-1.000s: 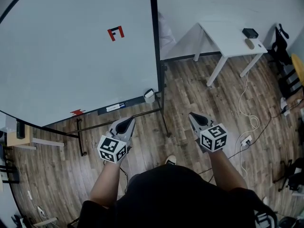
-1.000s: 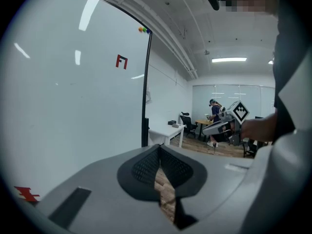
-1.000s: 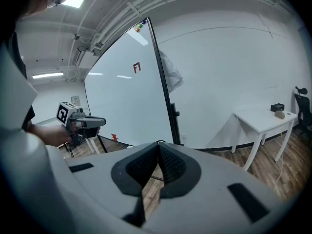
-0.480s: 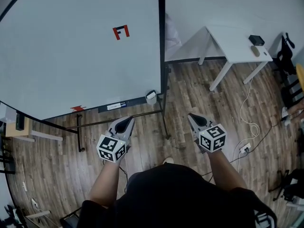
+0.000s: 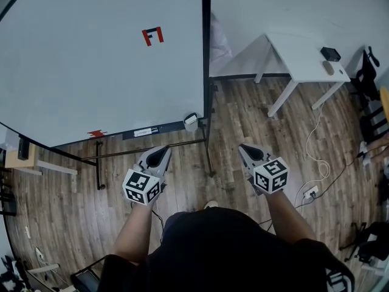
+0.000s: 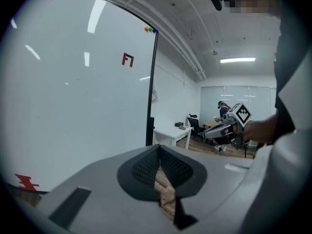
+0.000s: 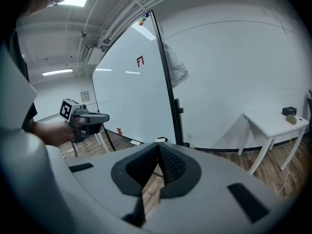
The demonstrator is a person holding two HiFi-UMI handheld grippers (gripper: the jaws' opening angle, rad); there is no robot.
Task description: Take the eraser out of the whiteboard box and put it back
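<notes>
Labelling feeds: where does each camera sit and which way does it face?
Head view: on the head, looking down at whiteboard, floor, both forearms, left gripper, right gripper.
Left gripper view: along its shut jaws toward the whiteboard; right gripper visible.
Right gripper view: along its shut jaws; left gripper visible.
Shared: whiteboard, white table.

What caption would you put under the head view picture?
Left gripper and right gripper, both shut and empty, face the whiteboard.
</notes>
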